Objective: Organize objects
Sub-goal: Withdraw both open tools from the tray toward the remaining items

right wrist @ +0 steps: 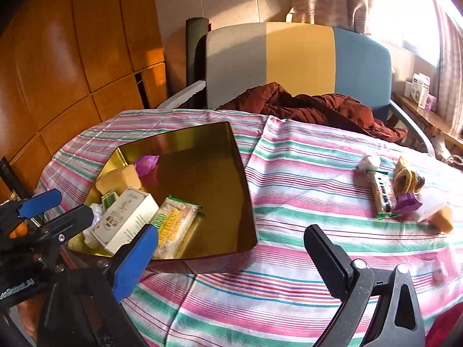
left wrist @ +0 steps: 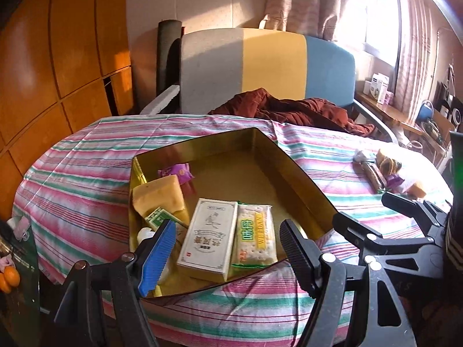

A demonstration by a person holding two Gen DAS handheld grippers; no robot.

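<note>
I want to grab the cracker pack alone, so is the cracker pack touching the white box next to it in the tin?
Touching. In the left wrist view the cracker pack lies with its long edge against the white box, no tin floor visible between them.

The left gripper [left wrist: 228, 244] and right gripper [right wrist: 231, 250] are each showing a black plastic frame studded with silver screws, pairing one ribbed blue finger pad [left wrist: 157, 256] with one ribbed black pad [left wrist: 299, 257]; a white-lettered label [right wrist: 16, 287] is marking one body.
</note>
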